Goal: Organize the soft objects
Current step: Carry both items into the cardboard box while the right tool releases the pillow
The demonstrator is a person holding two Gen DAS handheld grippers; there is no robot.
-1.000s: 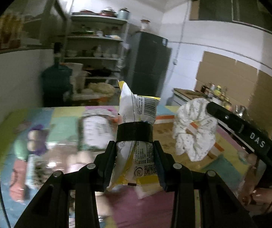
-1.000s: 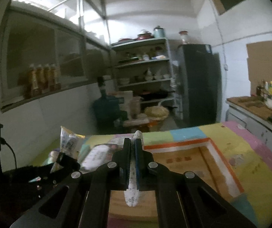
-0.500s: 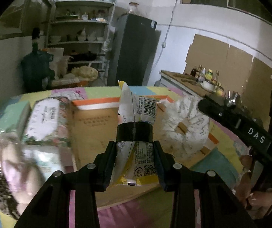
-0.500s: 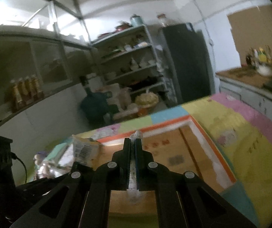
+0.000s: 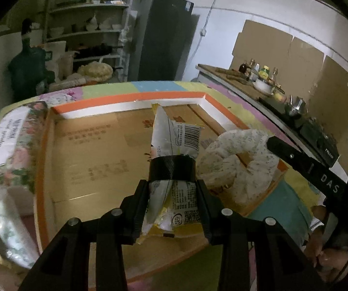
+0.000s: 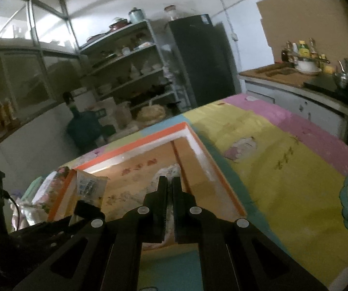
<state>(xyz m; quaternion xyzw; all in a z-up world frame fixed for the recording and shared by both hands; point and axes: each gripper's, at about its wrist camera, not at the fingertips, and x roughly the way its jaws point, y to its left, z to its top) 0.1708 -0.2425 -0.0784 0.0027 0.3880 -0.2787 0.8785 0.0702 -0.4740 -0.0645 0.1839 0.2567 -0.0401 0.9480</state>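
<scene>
Black left gripper (image 5: 172, 201) clamps a yellow-white snack packet (image 5: 174, 145) above the cardboard box (image 5: 89, 150); right gripper (image 6: 169, 189) pinches the speckled white scrunchie (image 5: 242, 165) beside it, fridge (image 5: 164, 36) beyond.

Left hand-held gripper (image 5: 172, 189): matt black plastic, metal screw heads.
Snack packet (image 5: 174, 150) between its fingers: glossy crinkled plastic film.
Scrunchie (image 5: 239, 162), just right of it: soft speckled cloth, gathered.
Box (image 5: 89, 150) ahead: matt brown cardboard, orange-and-white rim.
Wrapped pack (image 5: 11, 140), left: shiny printed film.
Table (image 6: 283, 169) covering, right of the right hand-held gripper (image 6: 170, 191): smooth printed mat.
</scene>
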